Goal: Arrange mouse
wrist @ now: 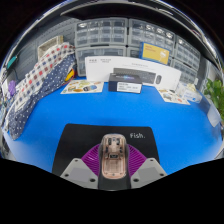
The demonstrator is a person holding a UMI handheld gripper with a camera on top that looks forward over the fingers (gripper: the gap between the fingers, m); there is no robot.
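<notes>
A translucent beige computer mouse (pixel 113 158) sits between my gripper's (pixel 113 165) two fingers, its nose pointing ahead. The purple pads (pixel 96 158) press against both of its sides. The mouse is held over a black mouse pad (pixel 85 138) that carries the white word "Fish" and lies on a blue table (pixel 60 110).
A white box with a black device on it (pixel 135 76) stands at the far side of the table. A checked cloth (pixel 40 80) lies at the far left. Papers (pixel 85 87) and small items lie beyond the mouse pad. Drawer cabinets (pixel 110 35) line the back wall.
</notes>
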